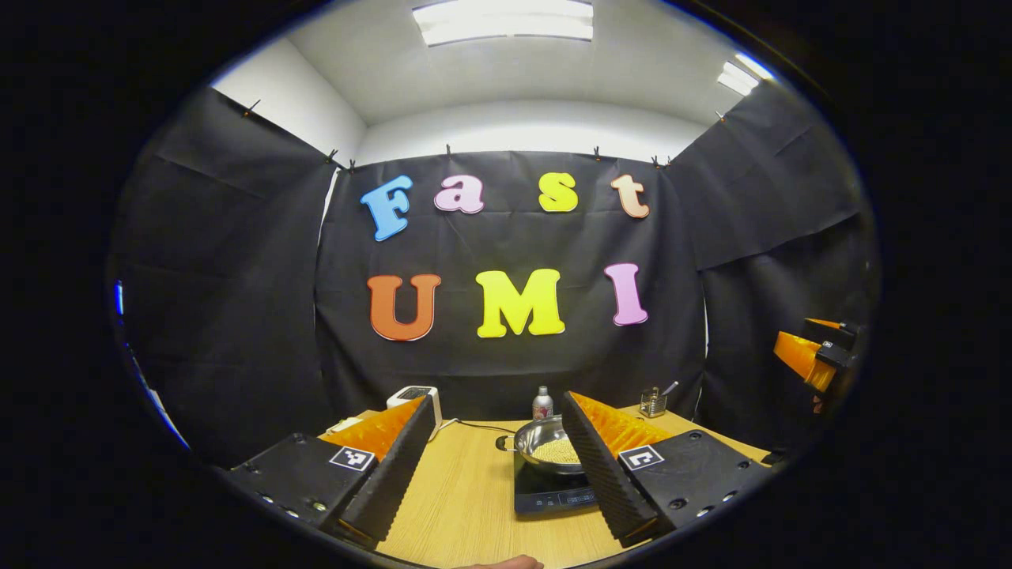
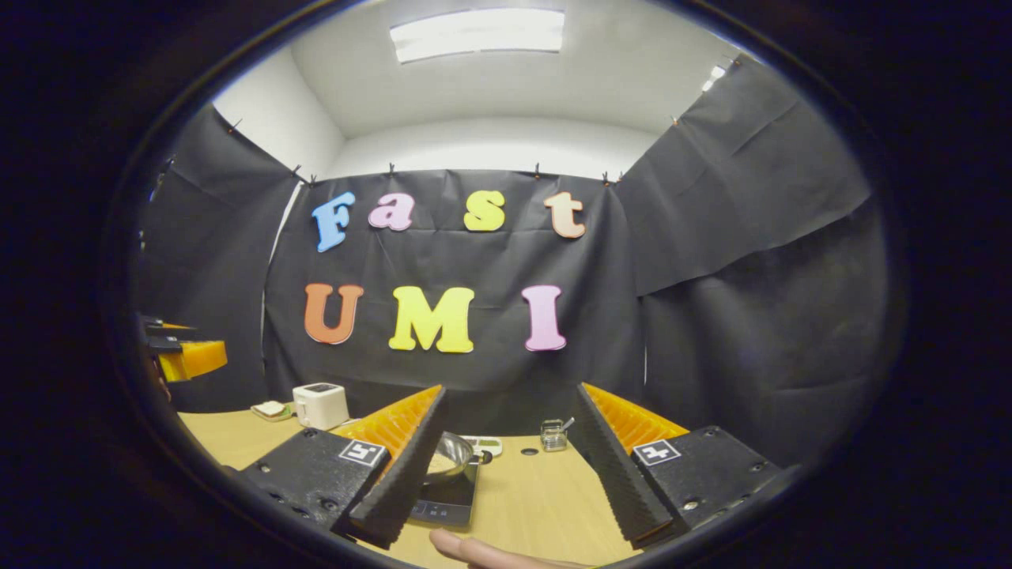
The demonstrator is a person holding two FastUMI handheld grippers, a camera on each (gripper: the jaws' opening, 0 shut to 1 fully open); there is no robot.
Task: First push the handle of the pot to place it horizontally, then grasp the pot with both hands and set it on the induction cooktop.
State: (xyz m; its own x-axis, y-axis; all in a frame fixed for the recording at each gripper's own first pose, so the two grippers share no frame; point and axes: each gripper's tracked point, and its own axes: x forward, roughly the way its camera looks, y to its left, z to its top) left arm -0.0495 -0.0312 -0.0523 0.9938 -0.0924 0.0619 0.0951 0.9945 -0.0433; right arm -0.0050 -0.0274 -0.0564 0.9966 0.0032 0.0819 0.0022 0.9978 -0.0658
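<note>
Both grippers' fingers wide, empty, pot [image 1: 553, 449] already sits on induction cooktop [image 1: 549, 491] beyond left gripper [image 1: 498, 466] fingers; retreat cleanly, right gripper [image 2: 506, 466] too.

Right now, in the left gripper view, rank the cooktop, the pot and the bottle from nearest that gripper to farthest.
1. Induction cooktop, nearest, by the right finger.
2. Pot, sitting on the cooktop, just behind its front panel.
3. Bottle, farthest, behind the pot near the wall.

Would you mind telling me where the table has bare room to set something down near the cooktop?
In the left gripper view, the table is bare left of the cooktop, from the front edge back to the cable. In the right gripper view, bare wood lies right of the cooktop, before the small jar. It is crowded on the cooktop, under the pot, and along the back by the bottle.
</note>
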